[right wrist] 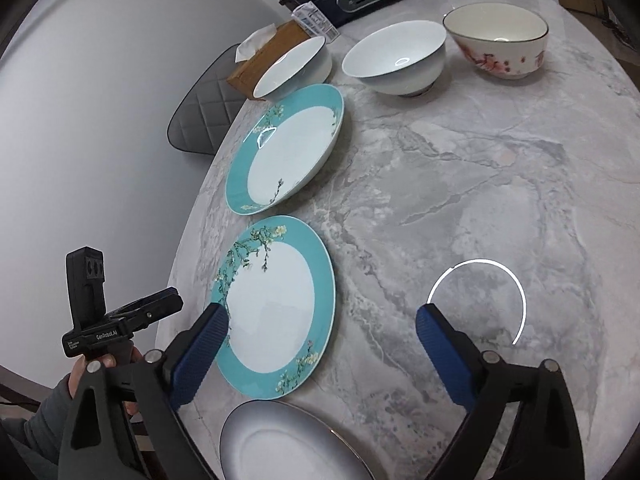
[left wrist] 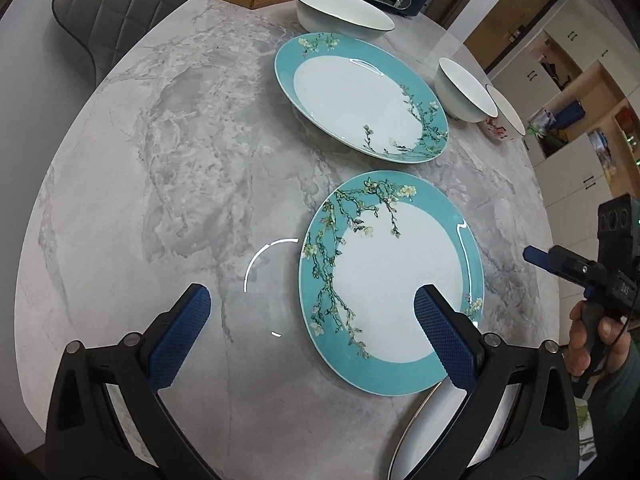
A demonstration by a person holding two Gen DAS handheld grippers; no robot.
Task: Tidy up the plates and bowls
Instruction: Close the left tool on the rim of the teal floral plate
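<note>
Nearest my right camera lies the plain white plate (right wrist: pixel 288 444), flat at the worktop's (right wrist: pixel 460 184) near edge, its gold-lined rim just short of the near teal plate (right wrist: pixel 276 304). That worktop is grey marble and carries everything. My left gripper (left wrist: pixel 312 304) hangs above it with fingers (left wrist: pixel 444 336) spread wide and gripping nothing, one over the near teal plate's white centre, the other over bare marble. My right gripper (right wrist: pixel 320 332) is likewise released, one finger (right wrist: pixel 200 352) at that plate's left rim, the other over bare marble.

Both teal plates lie flat, one behind the other, in a row running away from me. On the near one, the blossom branch curves along the left rim from the far edge. On the far teal plate (right wrist: pixel 288 148), which looks deeper, a branch spray sits at the near rim and a smaller one at the far rim.

Behind them stand three upright bowls: a wide white bowl (right wrist: pixel 296 68) just beyond the far plate, a second white bowl (right wrist: pixel 396 60) to its right, and a pink-flowered bowl (right wrist: pixel 500 40) furthest right, all apart from one another.
</note>
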